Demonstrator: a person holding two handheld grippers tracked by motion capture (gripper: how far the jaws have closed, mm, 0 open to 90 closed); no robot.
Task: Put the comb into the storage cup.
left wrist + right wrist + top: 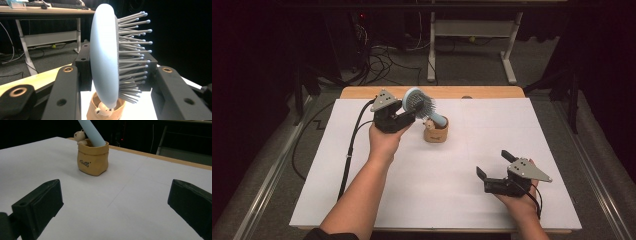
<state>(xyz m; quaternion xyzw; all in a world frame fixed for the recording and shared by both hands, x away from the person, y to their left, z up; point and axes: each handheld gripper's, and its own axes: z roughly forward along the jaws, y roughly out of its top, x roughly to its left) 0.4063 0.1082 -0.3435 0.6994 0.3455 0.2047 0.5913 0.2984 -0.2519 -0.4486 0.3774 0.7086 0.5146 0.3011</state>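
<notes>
Right now my left tool (412, 114) is pinching the head of the pale blue hairbrush (421, 105), one jaw against its smooth back and the other in among the bristles, as the left gripper view shows. The brush stands nearly upright, leaning a little, with its handle down inside the small tan pot (435, 132), the one with a little bear figure (80, 135) perched on its rim. That pot sits toward the far middle of the white counter (362, 195).

My right tool (494, 165) is low over the counter at the near right, well apart from the pot, its jaws spread wide with nothing between them.

I judge the step in hand to be the seating of the brush in the pot: the handle is already in, and I have not let go of the head. From the pictures alone I cannot rule out that I am about to lift it out instead.

If it is the seating, the next move calls for spreading the left jaws gently and drawing straight back, so the bristles do not snag and tip the light pot. The right tool could steady the pot if it wobbles.
</notes>
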